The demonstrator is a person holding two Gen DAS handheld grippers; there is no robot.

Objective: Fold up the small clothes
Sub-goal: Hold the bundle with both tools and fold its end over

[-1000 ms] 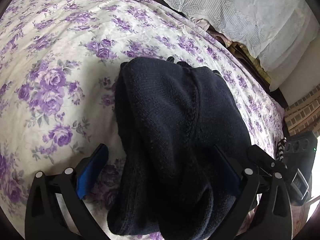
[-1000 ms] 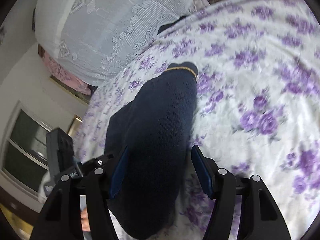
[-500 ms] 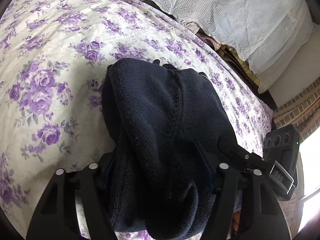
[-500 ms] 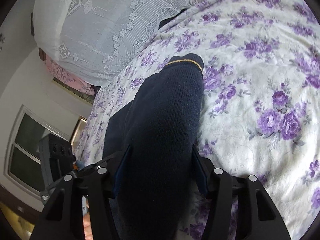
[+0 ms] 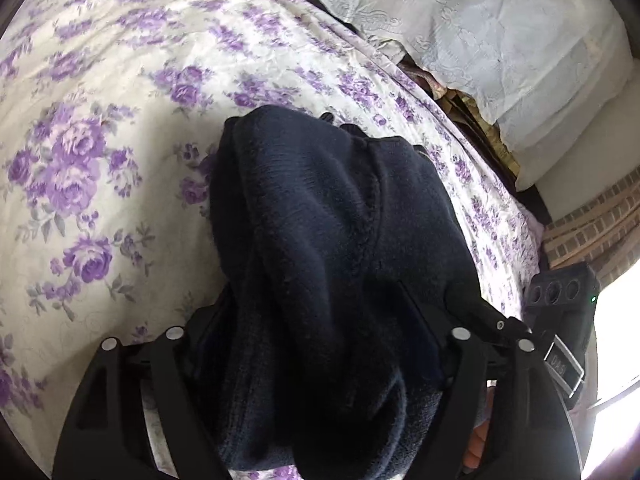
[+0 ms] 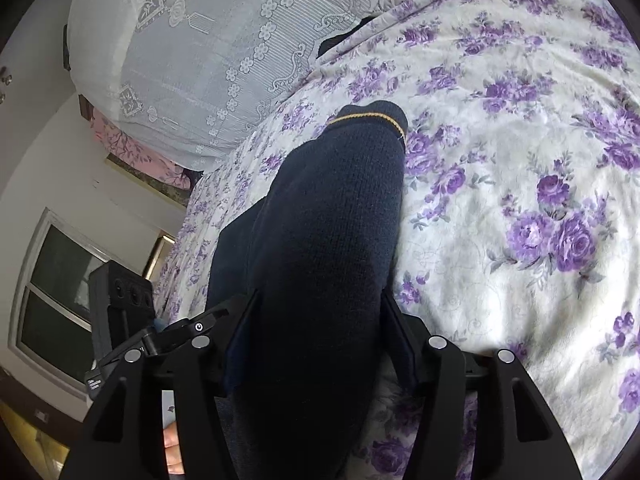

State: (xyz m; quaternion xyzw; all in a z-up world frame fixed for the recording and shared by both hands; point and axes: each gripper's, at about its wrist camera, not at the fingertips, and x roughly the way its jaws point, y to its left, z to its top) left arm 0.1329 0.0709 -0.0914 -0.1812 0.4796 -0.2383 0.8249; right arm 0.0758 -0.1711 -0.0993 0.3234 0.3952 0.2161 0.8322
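Note:
A dark navy knitted garment (image 5: pixel 328 240) lies bunched on the floral bed sheet (image 5: pixel 100 160). My left gripper (image 5: pixel 316 320) is shut on its thick near end, with the fabric filling the space between the jaws. In the right wrist view the same garment (image 6: pixel 332 240) shows as a long sleeve-like part with a yellow stripe at its cuff (image 6: pixel 372 118). My right gripper (image 6: pixel 320 320) is shut on this part near its lower end. The fingertips are buried in the fabric.
White lace-covered pillows (image 5: pixel 480 32) lie at the head of the bed, also in the right wrist view (image 6: pixel 200 60). A brick wall (image 5: pixel 592 224) and the bed's edge are on the right. A window (image 6: pixel 56 300) is at the left. The other gripper's body (image 5: pixel 560 320) shows nearby.
Both grippers went from open around the garment to shut on it. The left one closed in from wide apart. The garment has lifted slightly toward the cameras.

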